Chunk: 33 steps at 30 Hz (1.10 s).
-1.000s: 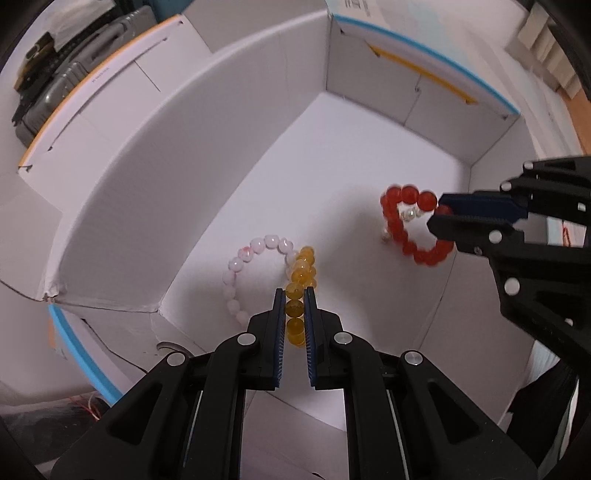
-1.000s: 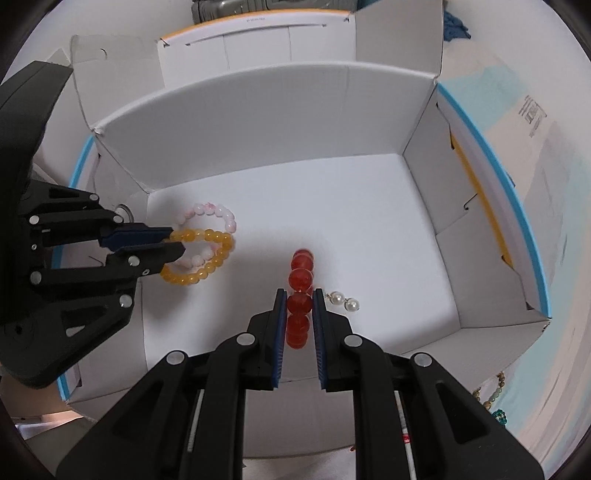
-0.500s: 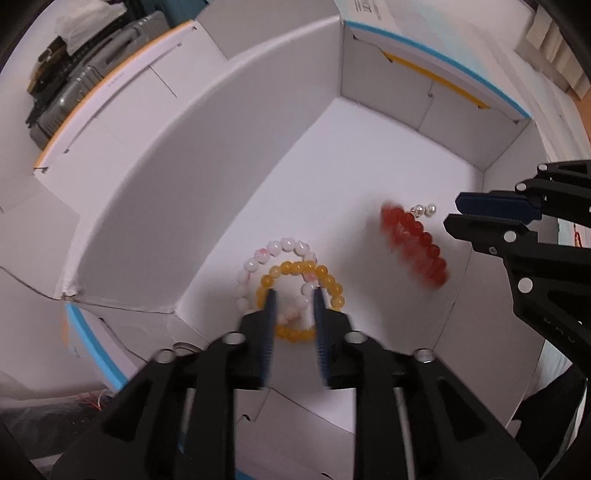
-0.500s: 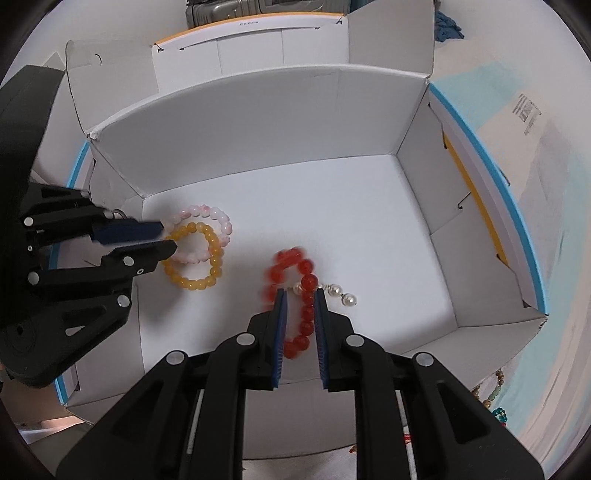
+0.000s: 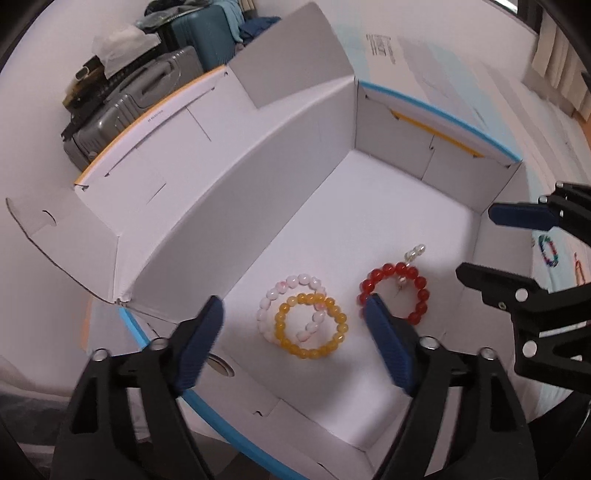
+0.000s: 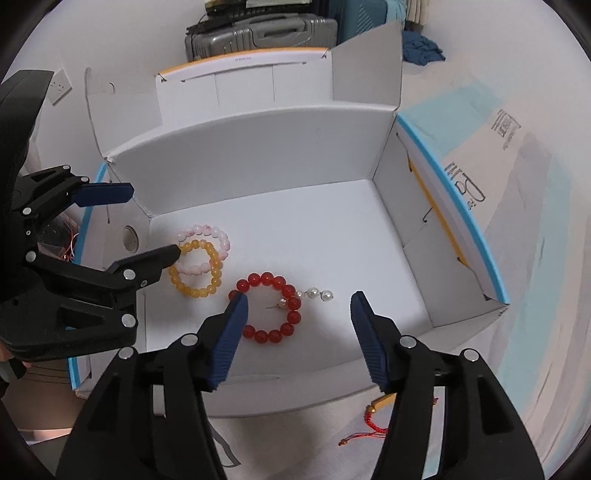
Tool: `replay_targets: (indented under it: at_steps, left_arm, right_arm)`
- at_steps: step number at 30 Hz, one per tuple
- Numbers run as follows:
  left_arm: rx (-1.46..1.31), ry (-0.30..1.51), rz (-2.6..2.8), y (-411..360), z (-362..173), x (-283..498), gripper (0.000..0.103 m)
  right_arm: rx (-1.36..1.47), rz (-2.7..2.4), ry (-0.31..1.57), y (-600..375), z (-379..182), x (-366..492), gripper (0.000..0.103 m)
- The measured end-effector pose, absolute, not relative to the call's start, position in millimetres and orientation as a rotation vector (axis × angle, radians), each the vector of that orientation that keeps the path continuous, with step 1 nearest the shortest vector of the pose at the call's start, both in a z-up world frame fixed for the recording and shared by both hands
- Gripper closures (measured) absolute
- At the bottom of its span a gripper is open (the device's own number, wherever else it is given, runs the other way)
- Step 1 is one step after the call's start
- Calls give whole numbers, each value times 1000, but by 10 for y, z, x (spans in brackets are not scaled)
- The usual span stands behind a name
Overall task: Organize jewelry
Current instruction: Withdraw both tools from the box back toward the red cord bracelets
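Observation:
An open white cardboard box (image 5: 240, 206) (image 6: 258, 147) holds the jewelry on its floor. A yellow bead bracelet (image 5: 314, 355) (image 6: 192, 291) lies flat, overlapping a pink-white bracelet (image 5: 271, 293) (image 6: 218, 232). To their right a red bead bracelet (image 5: 406, 271) (image 6: 266, 278) lies over a pearl earring (image 5: 415, 253) (image 6: 317, 294). My left gripper (image 5: 292, 306) (image 6: 153, 222) hangs above the yellow bracelet, its jaws opening wide and touching nothing. Above the red bracelet, my right gripper (image 6: 299, 299) (image 5: 476, 244) has its jaws opening too, with the pads off the beads.
The box's flaps stand up around it, edged in blue and orange. Grey and teal suitcases (image 5: 140, 96) (image 6: 258, 33) stand behind. Outside the box lie a red cord bracelet (image 6: 369, 424) at the front and a multicoloured bracelet (image 5: 548, 251) at the right.
Both grippers were shut on their bracelets, left on yellow, right on red. Both have let go and risen, and the two bracelets now lie flat on the box floor.

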<state>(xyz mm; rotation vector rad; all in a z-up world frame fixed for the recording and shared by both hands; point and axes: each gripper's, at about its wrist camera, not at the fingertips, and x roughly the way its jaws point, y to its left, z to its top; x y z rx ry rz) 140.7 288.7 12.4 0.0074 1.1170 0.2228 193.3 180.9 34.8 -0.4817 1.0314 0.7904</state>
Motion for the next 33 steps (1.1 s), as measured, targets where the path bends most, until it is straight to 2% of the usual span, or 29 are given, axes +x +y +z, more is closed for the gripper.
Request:
replay_targets:
  at_steps: [3,5,7,9,13,32,33]
  left_arm:
    - [-2,1089,225,2834,211,1380,16]
    - [-7,1075,227,2811,241,1377,12]
    - [-12,1064,231,2785,272,1368,11]
    - [-20,1055,231,2751,310,1367,6]
    - [-30,1038,207,2637,394,1359,6]
    - [-51,956,154,2038,747,1373,6]
    - [-47,954,150,1998,754,1378,6]
  right_arm:
    - [-466,788,1013,1729,422,1910,37]
    - [-456,785,1004,1674,477,1902,35]
    - [-451,774,988,1618,531,1896,28]
    - [-451,762,973,1569,579,1882,26]
    - [-429,753,953,1422,696,1862,20]
    - [-298,659,890,574,1091,1851,11]
    - [-292,653,887,509,1107,1849,9]
